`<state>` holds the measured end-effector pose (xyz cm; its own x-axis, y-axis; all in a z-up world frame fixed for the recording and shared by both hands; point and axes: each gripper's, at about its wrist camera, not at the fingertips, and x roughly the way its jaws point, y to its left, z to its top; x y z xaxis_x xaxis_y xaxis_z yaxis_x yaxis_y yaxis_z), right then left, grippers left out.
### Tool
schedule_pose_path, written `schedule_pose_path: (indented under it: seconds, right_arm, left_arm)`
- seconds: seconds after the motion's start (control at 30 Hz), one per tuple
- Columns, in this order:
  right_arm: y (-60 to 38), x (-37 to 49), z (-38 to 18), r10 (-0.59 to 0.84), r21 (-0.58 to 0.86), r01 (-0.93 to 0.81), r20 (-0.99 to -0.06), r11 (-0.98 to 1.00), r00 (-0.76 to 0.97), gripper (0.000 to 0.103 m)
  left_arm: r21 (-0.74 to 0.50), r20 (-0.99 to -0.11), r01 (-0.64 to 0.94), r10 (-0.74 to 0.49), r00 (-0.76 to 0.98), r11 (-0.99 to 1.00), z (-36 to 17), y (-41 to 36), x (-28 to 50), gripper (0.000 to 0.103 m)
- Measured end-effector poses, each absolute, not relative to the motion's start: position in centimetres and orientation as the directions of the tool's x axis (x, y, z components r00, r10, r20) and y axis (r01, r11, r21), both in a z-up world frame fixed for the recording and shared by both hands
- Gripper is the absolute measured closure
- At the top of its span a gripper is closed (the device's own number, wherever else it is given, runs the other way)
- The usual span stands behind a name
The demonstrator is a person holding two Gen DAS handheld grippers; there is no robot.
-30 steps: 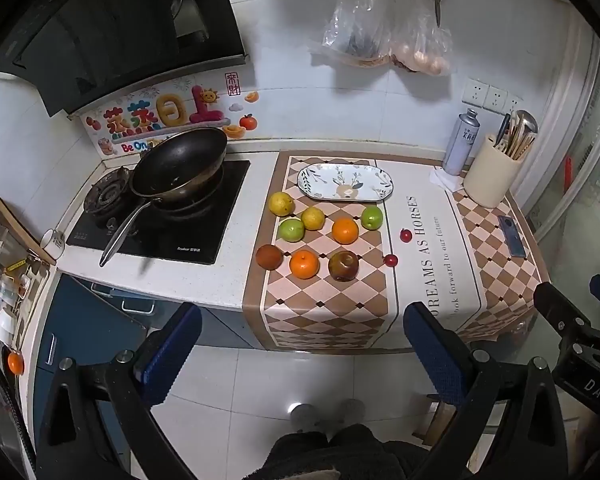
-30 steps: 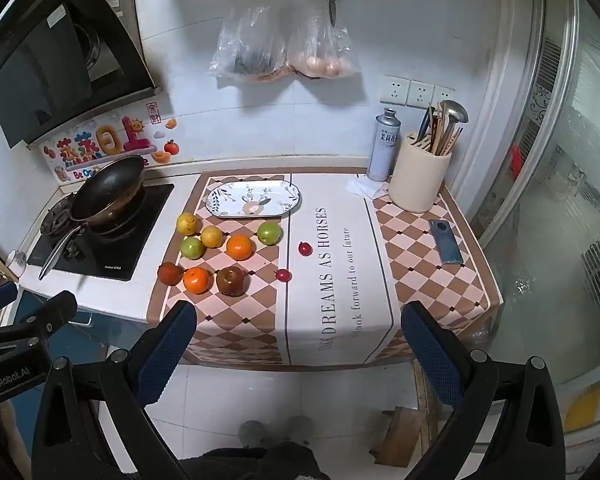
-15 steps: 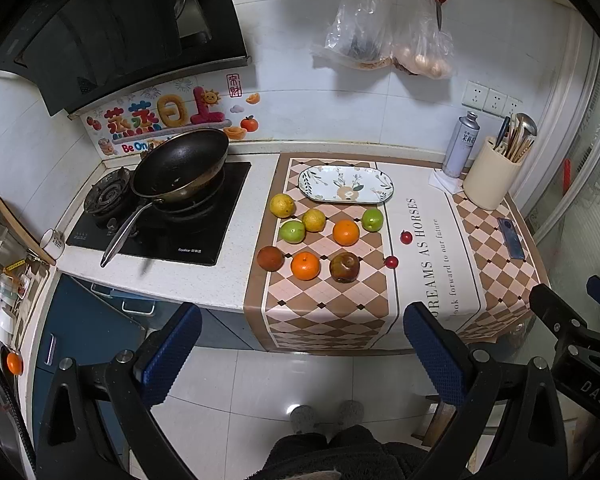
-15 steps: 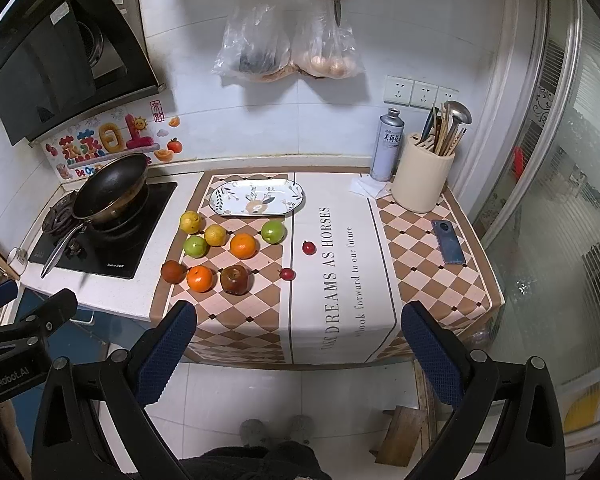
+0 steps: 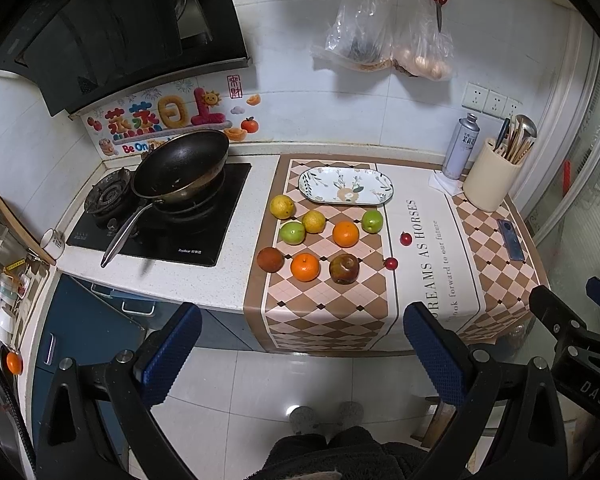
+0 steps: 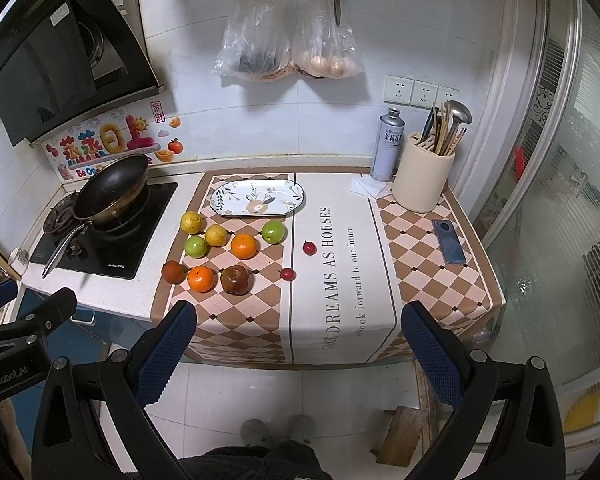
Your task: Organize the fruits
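Several fruits lie on the checkered cloth (image 5: 324, 312): yellow citrus (image 5: 282, 206), a green apple (image 5: 292, 233), an orange (image 5: 345, 234), a green apple (image 5: 372, 221), a dark red apple (image 5: 344, 268), an orange (image 5: 305, 267), a brown fruit (image 5: 270, 259) and two small red fruits (image 5: 405, 238). An empty oval patterned plate (image 5: 345, 185) sits behind them, also in the right wrist view (image 6: 257, 198). My left gripper (image 5: 300, 352) and my right gripper (image 6: 296, 348) are both open and empty, held well back from the counter above the floor.
A black pan (image 5: 180, 168) sits on the stove at the left. A spray can (image 5: 460, 146), a utensil holder (image 5: 490, 184) and a phone (image 5: 511, 239) are on the right of the counter. Plastic bags (image 5: 380, 40) hang on the wall.
Both views have drifted very slightly closer to the counter. The fruits and plate have not moved. Both grippers stay open.
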<state>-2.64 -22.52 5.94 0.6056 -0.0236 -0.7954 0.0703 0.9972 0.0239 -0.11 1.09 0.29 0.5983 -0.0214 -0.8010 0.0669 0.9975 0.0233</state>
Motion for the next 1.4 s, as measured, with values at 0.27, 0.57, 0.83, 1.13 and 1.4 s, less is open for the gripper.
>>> schedule_pose_path:
  seconds: [0.27, 0.57, 0.83, 1.13, 1.4]
  right_arm:
    - [-21.7, -3.0, 6.0, -0.018, 0.029, 0.066, -0.793, 0.997, 0.609, 0.0]
    - [-21.5, -3.1, 6.2, -0.012, 0.035, 0.066, -0.793, 0.997, 0.609, 0.0]
    - [-21.5, -3.0, 6.2, -0.011, 0.038, 0.066, -0.792, 0.997, 0.61, 0.0]
    - [-21.7, -2.9, 6.2, -0.009, 0.04, 0.066, -0.792, 0.997, 0.61, 0.0]
    - [-21.8, -2.8, 6.2, -0.008, 0.041, 0.067, -0.791, 0.997, 0.611, 0.0]
  left_arm:
    - [0.023, -0.8, 0.067, -0.022, 0.599, 0.997, 0.4, 1.0, 0.1, 0.0]
    - [0.024, -0.799, 0.064, -0.019, 0.601, 0.998, 1.3, 1.0, 0.3, 0.0]
    - [0.026, -0.798, 0.065, -0.019, 0.602, 0.998, 1.3, 1.0, 0.3, 0.0]
    - [0.026, -0.796, 0.064, -0.018, 0.604, 0.998, 1.5, 0.9, 0.4, 0.0]
    - [0.026, -0.796, 0.064, -0.018, 0.605, 0.998, 2.0, 0.8, 0.6, 0.0]
